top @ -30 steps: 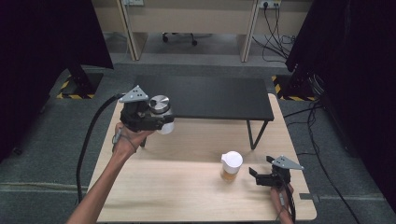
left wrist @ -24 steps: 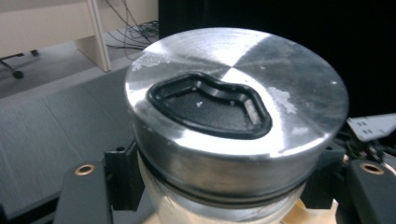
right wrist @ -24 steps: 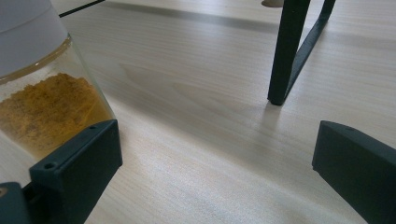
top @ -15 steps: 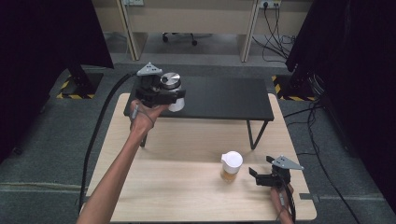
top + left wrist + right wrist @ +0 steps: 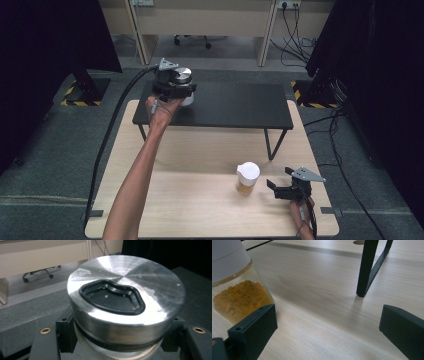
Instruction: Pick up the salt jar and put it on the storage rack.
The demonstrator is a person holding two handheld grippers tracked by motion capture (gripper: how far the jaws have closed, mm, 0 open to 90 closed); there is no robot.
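Note:
My left gripper is shut on a jar with a round brushed-metal lid, holding it above the left end of a low black shelf. In the left gripper view the lid has a black recessed inset, and both black fingers clamp the jar just under the lid. A glass jar of orange powder with a white cap stands on the wooden table. My right gripper rests open just right of it; in the right gripper view the powder jar touches the left finger's outer side.
The black shelf stands on thin black legs across the far half of the table. A thick cable trails from the left gripper down the table's left side. Dark screens, desks and an office chair lie beyond.
The left hand has carried the metal-lidded jar away from the person and to the right, from above the wooden table's far left to over the shelf's left end. The right gripper has stayed put.

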